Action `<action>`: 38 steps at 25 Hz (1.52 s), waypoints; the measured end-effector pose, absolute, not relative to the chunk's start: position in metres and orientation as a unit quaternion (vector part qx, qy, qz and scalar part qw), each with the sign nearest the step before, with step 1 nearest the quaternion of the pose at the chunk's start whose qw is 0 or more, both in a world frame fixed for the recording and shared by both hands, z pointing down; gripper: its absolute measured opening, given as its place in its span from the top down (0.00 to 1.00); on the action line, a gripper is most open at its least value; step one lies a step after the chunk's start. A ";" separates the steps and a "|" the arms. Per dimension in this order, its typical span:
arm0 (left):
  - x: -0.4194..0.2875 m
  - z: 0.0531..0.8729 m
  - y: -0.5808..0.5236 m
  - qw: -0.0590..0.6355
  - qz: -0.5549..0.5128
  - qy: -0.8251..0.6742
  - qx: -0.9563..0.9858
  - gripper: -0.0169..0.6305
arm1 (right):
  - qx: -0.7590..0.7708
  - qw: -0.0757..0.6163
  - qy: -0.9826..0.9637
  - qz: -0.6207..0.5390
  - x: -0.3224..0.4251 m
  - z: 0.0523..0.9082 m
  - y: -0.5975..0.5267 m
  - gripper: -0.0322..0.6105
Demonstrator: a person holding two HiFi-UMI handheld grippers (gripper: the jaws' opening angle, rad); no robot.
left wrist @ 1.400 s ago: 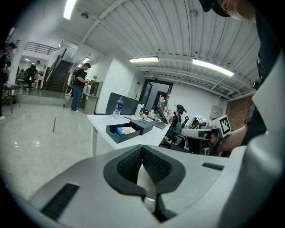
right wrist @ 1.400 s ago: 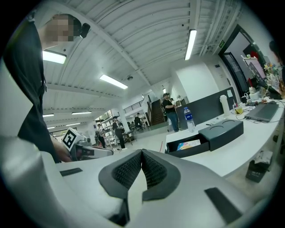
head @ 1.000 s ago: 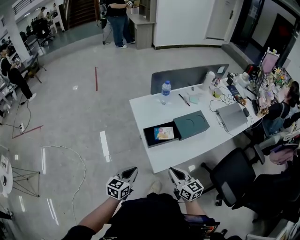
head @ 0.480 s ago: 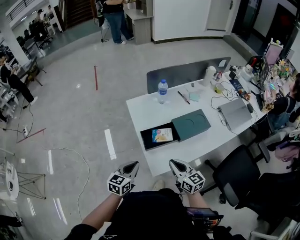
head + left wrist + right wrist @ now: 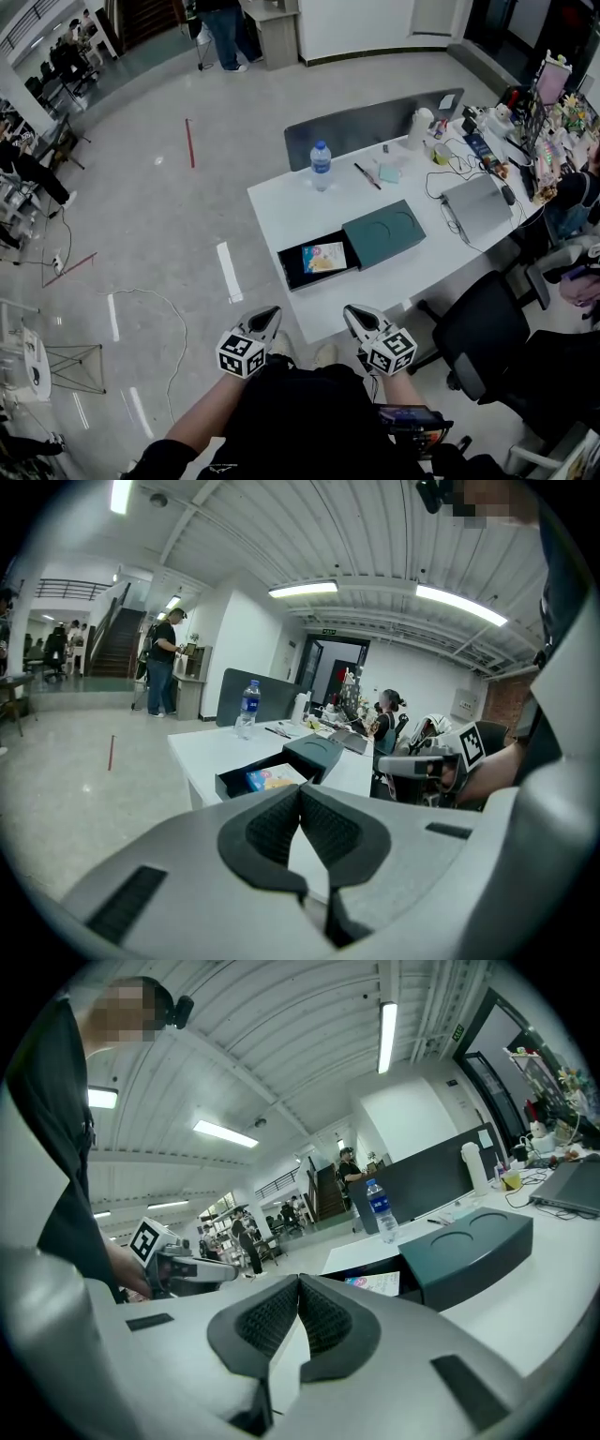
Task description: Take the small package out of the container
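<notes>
A shallow black rectangular box (image 5: 295, 269) lies open near the front edge of the white rectangular counter (image 5: 281, 211). The small flat package with a colourful printed face (image 5: 325, 257) lies inside it, toward its right end. Against that end sits a dark green square lid (image 5: 386, 232) with a round recess pressed into its top (whether it overlaps the box rim I cannot tell). Farther back on the counter stand a clear plastic water bottle (image 5: 321, 166) and, to the right, a closed grey laptop (image 5: 476, 208). The floor (image 5: 169, 234) is pale, glossy grey, and a black office chair (image 5: 473, 342) stands at the counter's near right. The left tool (image 5: 267, 319) and right tool (image 5: 352, 317), grey with ribbed black pads, are each pressed together on nothing. Both hang short of the counter, well apart from the box.
</notes>
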State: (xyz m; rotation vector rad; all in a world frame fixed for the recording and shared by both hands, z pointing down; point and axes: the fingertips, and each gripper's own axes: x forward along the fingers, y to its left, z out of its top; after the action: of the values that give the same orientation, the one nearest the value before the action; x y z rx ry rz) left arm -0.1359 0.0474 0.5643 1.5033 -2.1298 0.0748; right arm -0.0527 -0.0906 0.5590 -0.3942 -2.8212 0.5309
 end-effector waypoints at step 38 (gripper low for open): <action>-0.211 0.609 -0.077 0.277 0.213 -0.550 0.758 0.96 | 0.128 0.096 -0.961 0.226 -0.083 0.559 -0.125 0.91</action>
State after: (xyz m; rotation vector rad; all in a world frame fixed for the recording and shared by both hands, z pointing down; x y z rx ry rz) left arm -0.2109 -0.0773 0.6090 2.0366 -1.4774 0.5724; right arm -0.0830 -0.1252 0.5594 0.3792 -2.8467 0.6690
